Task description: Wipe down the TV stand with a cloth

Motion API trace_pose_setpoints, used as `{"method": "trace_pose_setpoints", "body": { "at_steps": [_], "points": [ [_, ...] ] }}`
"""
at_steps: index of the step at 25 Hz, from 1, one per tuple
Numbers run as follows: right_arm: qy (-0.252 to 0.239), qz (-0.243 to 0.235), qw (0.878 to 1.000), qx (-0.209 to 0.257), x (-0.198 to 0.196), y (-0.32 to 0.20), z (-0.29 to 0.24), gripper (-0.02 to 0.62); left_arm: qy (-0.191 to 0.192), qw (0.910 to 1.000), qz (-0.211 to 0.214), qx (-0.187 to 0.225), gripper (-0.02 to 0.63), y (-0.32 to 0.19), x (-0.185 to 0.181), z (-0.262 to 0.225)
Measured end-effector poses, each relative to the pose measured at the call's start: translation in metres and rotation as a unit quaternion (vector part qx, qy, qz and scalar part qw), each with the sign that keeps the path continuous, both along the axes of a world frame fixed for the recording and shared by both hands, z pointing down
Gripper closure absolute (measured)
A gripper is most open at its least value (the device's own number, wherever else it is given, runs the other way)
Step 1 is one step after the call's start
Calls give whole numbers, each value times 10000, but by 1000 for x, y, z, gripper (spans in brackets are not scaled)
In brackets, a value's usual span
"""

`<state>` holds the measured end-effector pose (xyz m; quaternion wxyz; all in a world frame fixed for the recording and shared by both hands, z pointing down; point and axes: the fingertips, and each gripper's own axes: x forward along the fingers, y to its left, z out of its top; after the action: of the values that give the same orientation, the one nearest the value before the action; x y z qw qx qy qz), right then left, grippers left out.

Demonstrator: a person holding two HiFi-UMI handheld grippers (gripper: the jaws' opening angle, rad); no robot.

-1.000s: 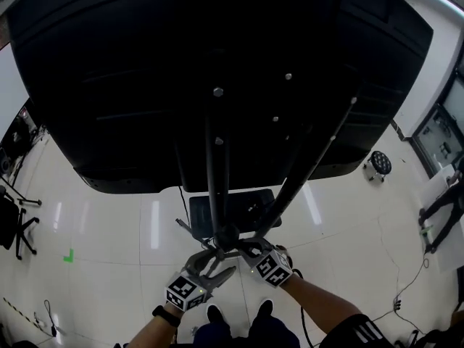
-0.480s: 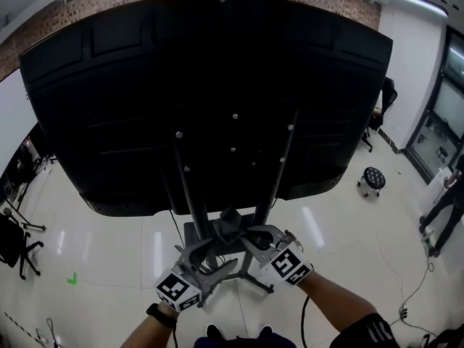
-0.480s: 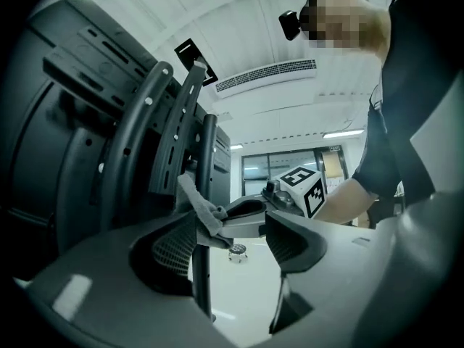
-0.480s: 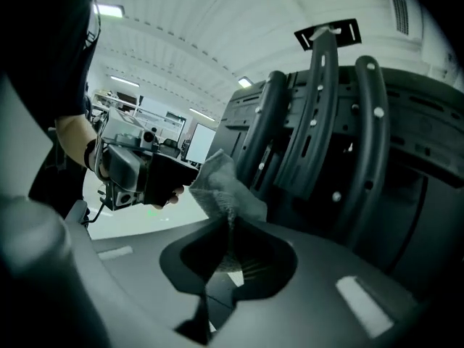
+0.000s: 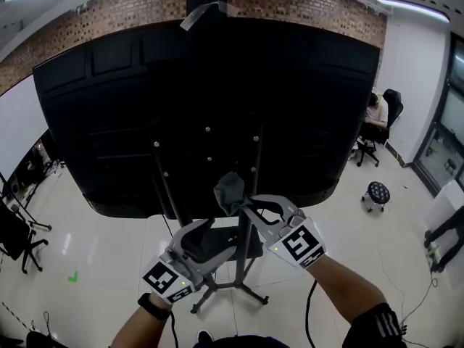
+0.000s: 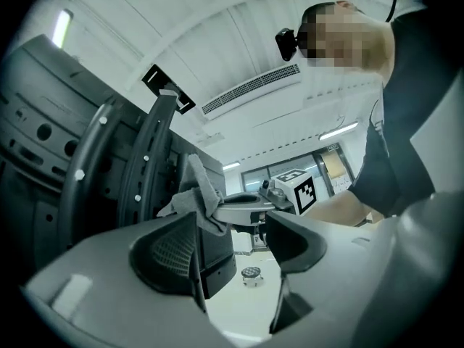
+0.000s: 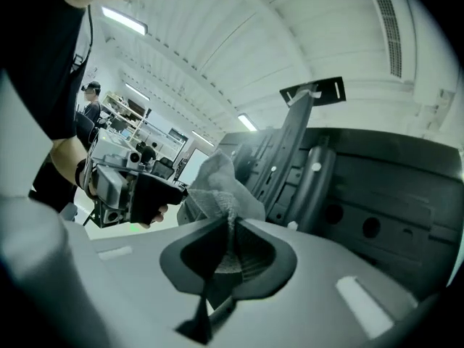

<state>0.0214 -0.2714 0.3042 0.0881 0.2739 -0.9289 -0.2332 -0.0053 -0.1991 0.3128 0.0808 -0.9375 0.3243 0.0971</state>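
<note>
R gripper (image 5: 245, 203) pinches cloth (image 5: 229, 188), maybe touching TV stand (image 5: 160, 183) pole, clamp clear only in right gripper view; L gripper (image 5: 217, 243) gapes empty beside stand.

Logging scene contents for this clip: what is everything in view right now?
TV: one, black, back facing the camera, upper middle.
TV stand: one, black, two uprights on the TV's back, base on the white floor.
cloth: one, grey, beside the stand's right upright.
stool: one, black, floor at right.
office chairs: at least two, black, far right and far left.
floor mark: one, green, lower left.
left gripper: grey, jaws apart, empty, below the cloth.
right gripper: grey, clamped on the cloth.
</note>
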Motion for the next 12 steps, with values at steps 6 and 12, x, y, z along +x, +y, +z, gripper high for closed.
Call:
{"method": "trace_pose_setpoints", "body": {
  "at_steps": [6, 12],
  "points": [
    [-34, 133, 9975, 695, 27, -18, -81, 569, -22, 9990, -135, 424, 284, -7, 21, -44],
    [-112, 331, 9966, 743, 42, -51, -129, 569, 9, 9958, -280, 872, 287, -15, 35, -86]
  ]
}}
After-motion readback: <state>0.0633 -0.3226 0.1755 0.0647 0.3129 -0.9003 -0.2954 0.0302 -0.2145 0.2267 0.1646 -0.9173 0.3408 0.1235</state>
